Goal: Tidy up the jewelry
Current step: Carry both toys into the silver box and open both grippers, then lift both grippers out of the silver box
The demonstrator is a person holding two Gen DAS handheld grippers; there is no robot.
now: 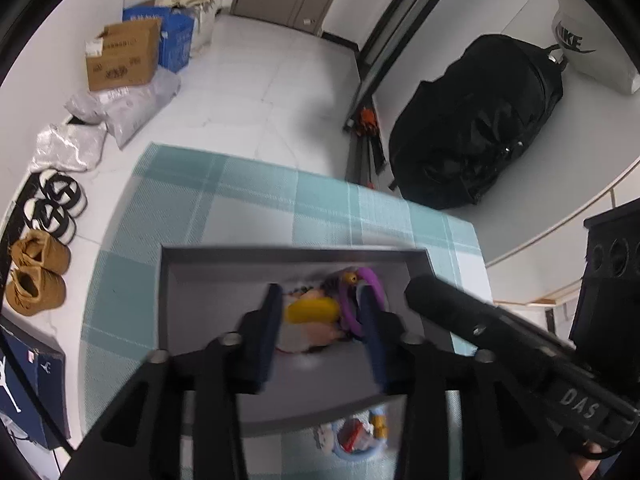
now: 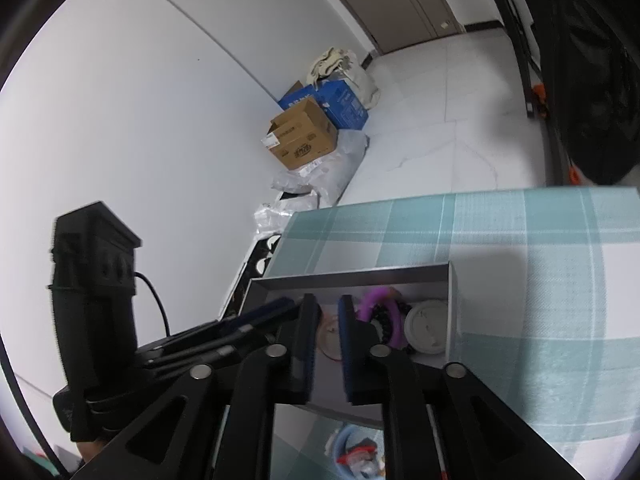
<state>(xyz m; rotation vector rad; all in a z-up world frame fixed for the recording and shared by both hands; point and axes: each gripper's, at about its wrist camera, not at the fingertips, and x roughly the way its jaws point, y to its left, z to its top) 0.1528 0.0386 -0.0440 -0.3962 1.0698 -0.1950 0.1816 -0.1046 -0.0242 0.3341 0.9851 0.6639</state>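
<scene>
Jewelry sits heaped in the grey tray (image 1: 208, 280) on the teal-checked counter (image 1: 248, 204): purple bangle (image 1: 376, 284), yellow piece (image 1: 312, 310). Only the right view shows a white round lid (image 2: 426, 326) by the tray's right wall. Left gripper (image 1: 320, 312) parted, straddling the pile, gripping nothing. Right gripper (image 2: 329, 322) slightly parted, empty. More jewelry (image 1: 356, 434) lies outside the tray's near edge. Counter beyond the tray's far wall is open.

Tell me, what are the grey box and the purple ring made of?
The grey box looks like card or thin board, matt: flat straight walls, no shine. The purple ring looks like smooth plastic or rubber, with even colour and a soft gleam. The blur leaves both unsure.
</scene>
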